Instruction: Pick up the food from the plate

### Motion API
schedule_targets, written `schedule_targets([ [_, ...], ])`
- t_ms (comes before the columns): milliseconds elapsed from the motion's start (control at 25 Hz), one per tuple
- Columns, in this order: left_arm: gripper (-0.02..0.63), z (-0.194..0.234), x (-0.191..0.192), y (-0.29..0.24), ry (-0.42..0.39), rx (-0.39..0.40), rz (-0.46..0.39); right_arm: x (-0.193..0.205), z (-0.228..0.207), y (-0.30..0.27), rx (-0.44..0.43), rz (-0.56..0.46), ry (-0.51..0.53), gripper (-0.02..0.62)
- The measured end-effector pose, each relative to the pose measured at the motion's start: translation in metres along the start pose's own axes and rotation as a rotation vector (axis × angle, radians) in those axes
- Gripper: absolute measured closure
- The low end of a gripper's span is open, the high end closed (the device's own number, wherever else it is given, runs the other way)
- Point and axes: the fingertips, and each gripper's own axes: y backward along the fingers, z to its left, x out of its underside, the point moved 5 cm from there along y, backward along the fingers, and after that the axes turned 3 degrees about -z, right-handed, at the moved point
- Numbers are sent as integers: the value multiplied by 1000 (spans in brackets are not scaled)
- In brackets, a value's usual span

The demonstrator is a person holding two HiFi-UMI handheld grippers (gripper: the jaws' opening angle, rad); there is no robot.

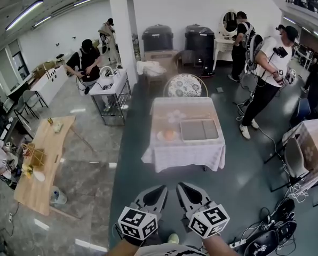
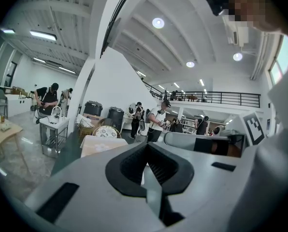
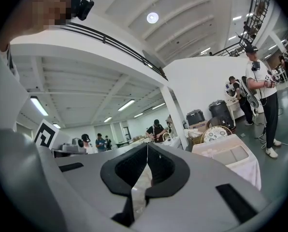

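A table with a white cloth [image 1: 164, 156] stands ahead of me across the floor. Near its left front edge is a plate [image 1: 160, 136] with an orange piece of food [image 1: 169, 135] on it. A grey tray [image 1: 200, 129] lies beside the plate on the right. My left gripper [image 1: 161, 189] and right gripper [image 1: 181, 186] are held low and close together, well short of the table, both shut and holding nothing. The left gripper view shows its jaws [image 2: 147, 146] pressed together, with the table [image 2: 96, 144] far off. The right gripper view shows the same: shut jaws [image 3: 147, 147] and a distant table [image 3: 216, 149].
A round-backed patterned chair [image 1: 184, 85] stands behind the table. People stand at the right [image 1: 271, 68] and back left [image 1: 88, 60]. A wooden table [image 1: 41, 159] is at the left, a metal cart [image 1: 108, 92] beyond it. Cables and bags [image 1: 271, 233] lie at the lower right.
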Motion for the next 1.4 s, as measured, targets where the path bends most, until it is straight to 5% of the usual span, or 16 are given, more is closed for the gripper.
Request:
schedule_targets([
  [560, 603, 43, -2, -79, 19, 56, 27, -2, -56, -58, 56, 24, 5, 580],
  [1400, 601, 228, -31, -246, -13, 159, 131, -10, -161, -264, 233, 13, -31, 580],
])
